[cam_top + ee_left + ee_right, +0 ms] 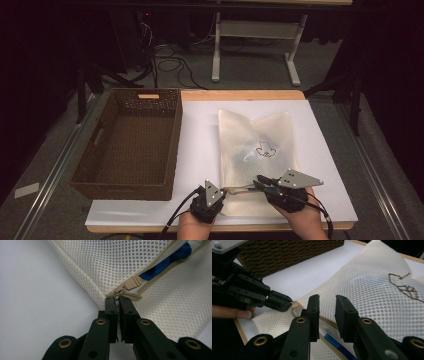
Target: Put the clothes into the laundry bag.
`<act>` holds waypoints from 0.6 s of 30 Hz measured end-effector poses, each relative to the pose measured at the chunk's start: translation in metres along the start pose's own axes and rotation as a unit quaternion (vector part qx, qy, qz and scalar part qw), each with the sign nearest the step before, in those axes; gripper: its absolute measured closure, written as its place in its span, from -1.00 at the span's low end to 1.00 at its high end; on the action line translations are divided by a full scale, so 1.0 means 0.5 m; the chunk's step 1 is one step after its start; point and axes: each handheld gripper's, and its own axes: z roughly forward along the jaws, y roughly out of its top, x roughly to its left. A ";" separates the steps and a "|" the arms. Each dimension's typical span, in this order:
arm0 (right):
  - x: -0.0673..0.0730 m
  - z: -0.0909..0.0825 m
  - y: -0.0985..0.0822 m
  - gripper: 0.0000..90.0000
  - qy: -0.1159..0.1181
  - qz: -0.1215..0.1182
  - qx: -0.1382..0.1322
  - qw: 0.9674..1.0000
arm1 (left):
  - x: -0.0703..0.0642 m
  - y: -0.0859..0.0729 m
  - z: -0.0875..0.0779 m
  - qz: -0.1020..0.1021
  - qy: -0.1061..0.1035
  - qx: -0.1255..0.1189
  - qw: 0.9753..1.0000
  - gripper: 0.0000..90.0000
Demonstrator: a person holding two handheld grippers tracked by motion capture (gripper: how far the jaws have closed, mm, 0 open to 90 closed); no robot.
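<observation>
Pinching mesh bag (105, 265) corner between left gripper (118, 300) jaws

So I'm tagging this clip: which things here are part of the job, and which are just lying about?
In use: mesh bag, its zip, blue item inside, left tool, right tool.
Lying about: wicker basket, white sheet, cables on the floor.

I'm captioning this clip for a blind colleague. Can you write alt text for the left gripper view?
The left gripper has its two black jaws shut on the corner of a cream mesh bag, just below the beige zipper pull. Through the partly open zipper, something blue shows inside. The bag lies on a white surface.
</observation>
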 end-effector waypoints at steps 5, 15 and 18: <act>0.010 0.032 0.006 0.66 0.011 0.004 0.015 1.000 | 0.000 0.001 0.000 0.000 -0.002 -0.001 1.000 0.90; 0.038 0.082 -0.012 0.66 0.043 0.012 0.040 0.998 | -0.003 0.001 0.000 -0.001 -0.003 -0.006 1.000 0.90; 0.045 0.088 -0.020 0.66 0.046 0.012 0.046 0.998 | -0.005 0.001 0.002 -0.001 -0.005 -0.008 1.000 0.90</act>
